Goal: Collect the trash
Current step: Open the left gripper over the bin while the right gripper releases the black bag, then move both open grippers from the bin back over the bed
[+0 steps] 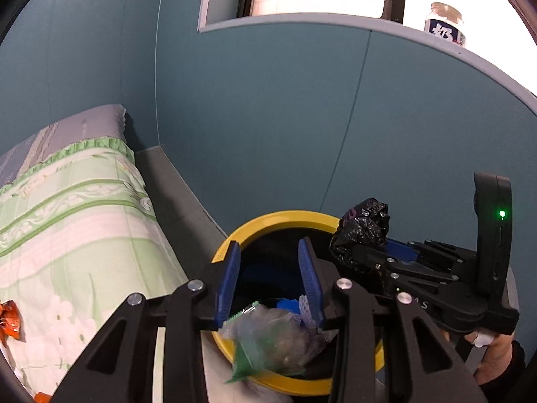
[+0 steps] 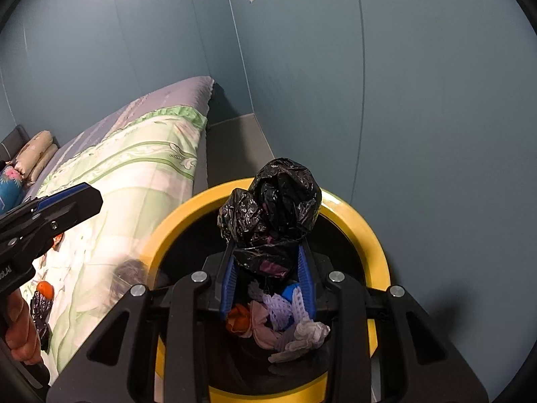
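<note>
Yellow-rimmed bin (image 2: 352, 221): it stands on the floor between the bed and the blue wall, and I have both grippers over its mouth right now.

Right gripper (image 2: 268, 278): my jaws are partly closed and clamped on a crumpled black plastic bag (image 2: 278, 205), which bulges out above the blue pads (image 2: 303, 275). It hangs inside the rim, so a release here should land it in the bin.

Left gripper (image 1: 268, 282): jaws stand part open over the bin. A clear bag with green scraps (image 1: 268, 339) sits low between the fingers, close to the lens; I cannot tell whether the pads pinch it or it lies loose on the pile.

Already in the bin: purple foam netting (image 2: 285, 305), a pink wad (image 2: 261, 325), something orange (image 2: 238, 319), a whitish crumple (image 2: 302, 336). I judge a good share of the collecting is done.

Left on the bed: an orange wrapper (image 1: 10, 319) on the green floral quilt (image 1: 84, 208); from the right wrist camera I also see a small orange item (image 2: 45, 290) and a dark wrapper (image 2: 40, 315) near the quilt edge.

Progress: well along, by my reading. Two drops pending, then at least those bed scraps to fetch.

Unknown: how full the bin is below the top layer.
</note>
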`<state>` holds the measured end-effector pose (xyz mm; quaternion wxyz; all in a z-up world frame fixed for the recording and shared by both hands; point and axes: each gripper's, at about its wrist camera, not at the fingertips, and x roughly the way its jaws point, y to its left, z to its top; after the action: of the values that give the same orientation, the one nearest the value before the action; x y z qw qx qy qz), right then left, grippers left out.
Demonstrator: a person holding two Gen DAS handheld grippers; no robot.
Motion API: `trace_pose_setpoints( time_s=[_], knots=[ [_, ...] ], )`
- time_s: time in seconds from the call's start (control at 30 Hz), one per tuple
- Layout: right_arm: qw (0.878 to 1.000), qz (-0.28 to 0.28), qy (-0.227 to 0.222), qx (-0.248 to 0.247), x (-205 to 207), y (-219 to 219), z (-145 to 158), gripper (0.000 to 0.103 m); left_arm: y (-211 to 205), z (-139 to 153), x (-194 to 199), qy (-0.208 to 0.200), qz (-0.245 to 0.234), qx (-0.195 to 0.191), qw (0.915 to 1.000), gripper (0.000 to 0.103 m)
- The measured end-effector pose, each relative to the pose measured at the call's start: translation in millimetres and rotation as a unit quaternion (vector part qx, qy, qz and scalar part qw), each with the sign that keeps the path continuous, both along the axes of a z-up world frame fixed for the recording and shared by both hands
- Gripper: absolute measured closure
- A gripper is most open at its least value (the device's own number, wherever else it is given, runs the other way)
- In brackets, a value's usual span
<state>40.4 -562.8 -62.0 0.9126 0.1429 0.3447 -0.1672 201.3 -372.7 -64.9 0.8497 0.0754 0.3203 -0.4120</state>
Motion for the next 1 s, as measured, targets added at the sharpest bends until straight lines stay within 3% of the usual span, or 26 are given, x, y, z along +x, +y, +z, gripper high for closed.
trace_pose_setpoints(
  time_s=[0.2,0.27,0.4,0.6,0.8,1.0],
  knots=[
    [1.000,-0.009,0.011,0.006,1,-7,-8,0.070,-4,-9,11,0.029,-0.010,-0.009,0.9995,0.068],
    [1.000,-0.010,0.010,0.011,0,-8,-8,0.064,0,-9,14,0.036,-0.008,-0.015,0.9992,0.067],
    [1.000,-0.015,0.008,0.011,-3,-11,-7,0.053,12,-10,26,0.055,0.010,-0.027,0.9981,0.051],
    [1.000,-0.013,-0.003,0.013,-8,-4,1,0.052,40,-3,38,0.061,0.032,-0.041,0.9968,0.049],
    [0.999,0.040,-0.022,0.011,-6,34,17,0.045,91,6,54,0.048,0.086,-0.042,0.9942,0.032],
    [0.992,0.123,-0.027,0.012,16,100,23,0.040,169,11,75,0.043,0.162,-0.045,0.9848,0.028]
  ],
)
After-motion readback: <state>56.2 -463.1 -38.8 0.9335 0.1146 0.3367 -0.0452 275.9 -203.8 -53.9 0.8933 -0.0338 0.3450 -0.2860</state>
